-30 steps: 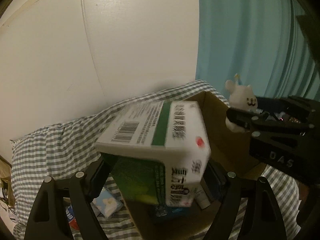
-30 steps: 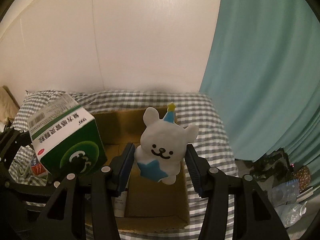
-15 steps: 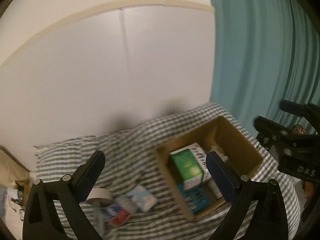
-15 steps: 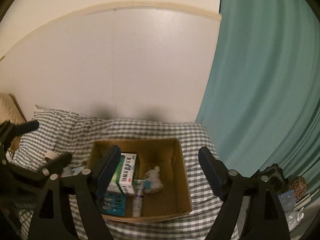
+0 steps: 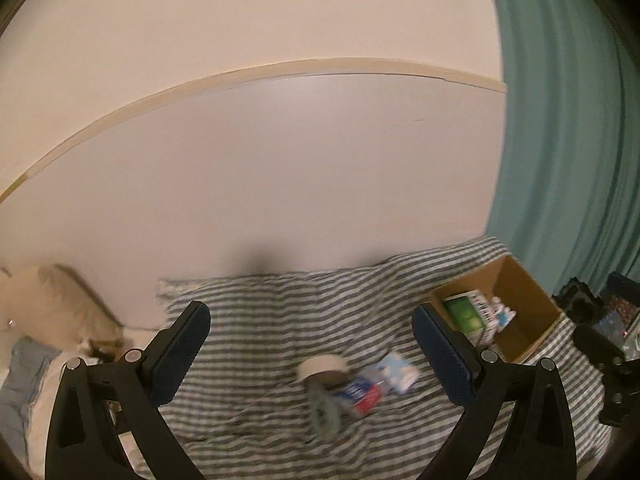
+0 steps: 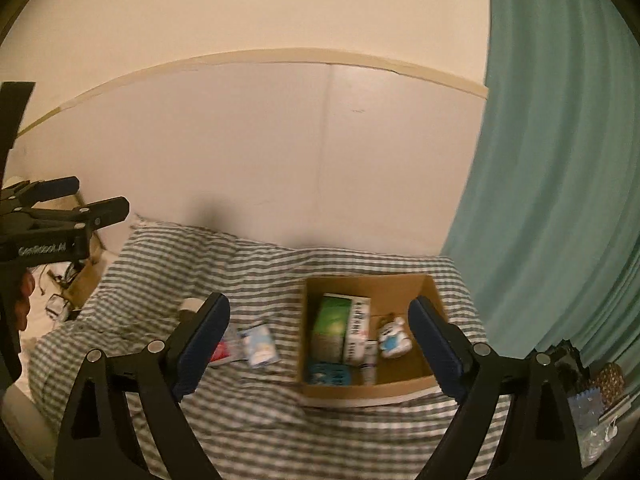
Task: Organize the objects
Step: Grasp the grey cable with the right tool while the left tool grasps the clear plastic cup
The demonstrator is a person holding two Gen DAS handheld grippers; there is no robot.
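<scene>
A cardboard box (image 6: pixel 424 292) sits on the checked bedcover; it also shows at the right of the left wrist view (image 5: pixel 532 300). Inside lie a green and white medicine carton (image 6: pixel 340 328), a white bear toy (image 6: pixel 394 338), a tube and a blue item (image 6: pixel 326 374). A tape roll (image 5: pixel 322 368), a red and blue packet (image 5: pixel 362 394) and a light blue pack (image 5: pixel 400 372) lie loose on the cover. My left gripper (image 5: pixel 310 354) is open and empty, high above the loose items. My right gripper (image 6: pixel 318 350) is open and empty, high above the box.
A white wall stands behind the bed and a teal curtain (image 6: pixel 560 160) hangs at the right. Clutter lies on the floor at the right (image 6: pixel 596 404). A beige pillow (image 5: pixel 52 300) lies at the left.
Both grippers let go: the carton and the bear toy now lie in the box. Both grippers have opened and pulled up and back; the left one has swung left toward the loose items.
</scene>
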